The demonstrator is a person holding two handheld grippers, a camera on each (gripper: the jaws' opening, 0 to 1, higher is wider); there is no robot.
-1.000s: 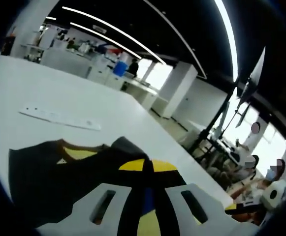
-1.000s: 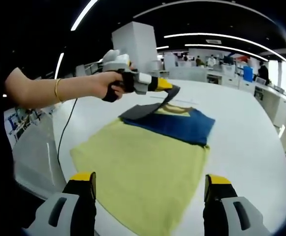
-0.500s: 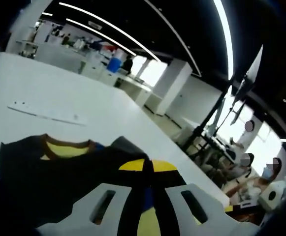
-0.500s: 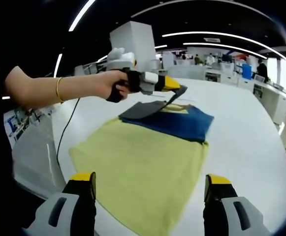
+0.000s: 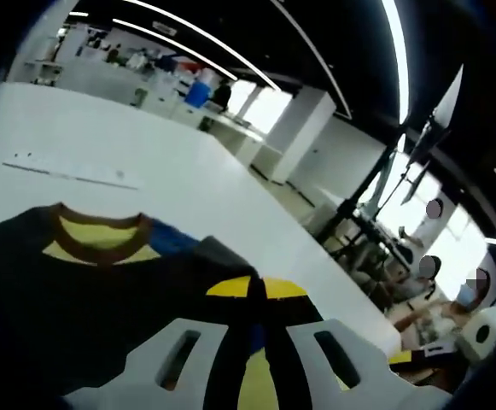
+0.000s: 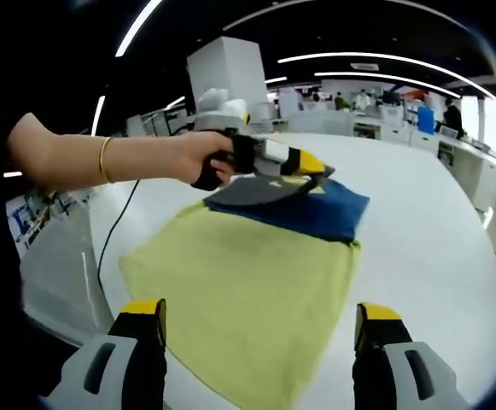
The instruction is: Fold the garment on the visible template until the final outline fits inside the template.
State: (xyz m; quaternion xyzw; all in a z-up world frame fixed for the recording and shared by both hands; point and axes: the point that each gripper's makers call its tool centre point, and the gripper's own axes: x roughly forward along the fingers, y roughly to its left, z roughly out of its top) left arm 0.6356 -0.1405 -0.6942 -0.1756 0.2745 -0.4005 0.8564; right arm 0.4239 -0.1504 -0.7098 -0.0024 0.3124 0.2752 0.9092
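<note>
1 garment (image 6: 256,265), 1 sleeve pinched by left claw (image 6: 320,171).

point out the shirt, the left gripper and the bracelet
shirt (image 6: 248,282), right gripper view, yellow body panel
left gripper (image 6: 323,171), right gripper view, jaw tips pinching the sleeve
bracelet (image 6: 103,160), right gripper view, gold band on the wrist

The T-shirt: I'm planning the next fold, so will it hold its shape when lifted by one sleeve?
Probably not. The T-shirt looks thin and floppy: the sleeve pinched by the left gripper drapes. It is likely light, and may slide on the smooth white table.
</note>
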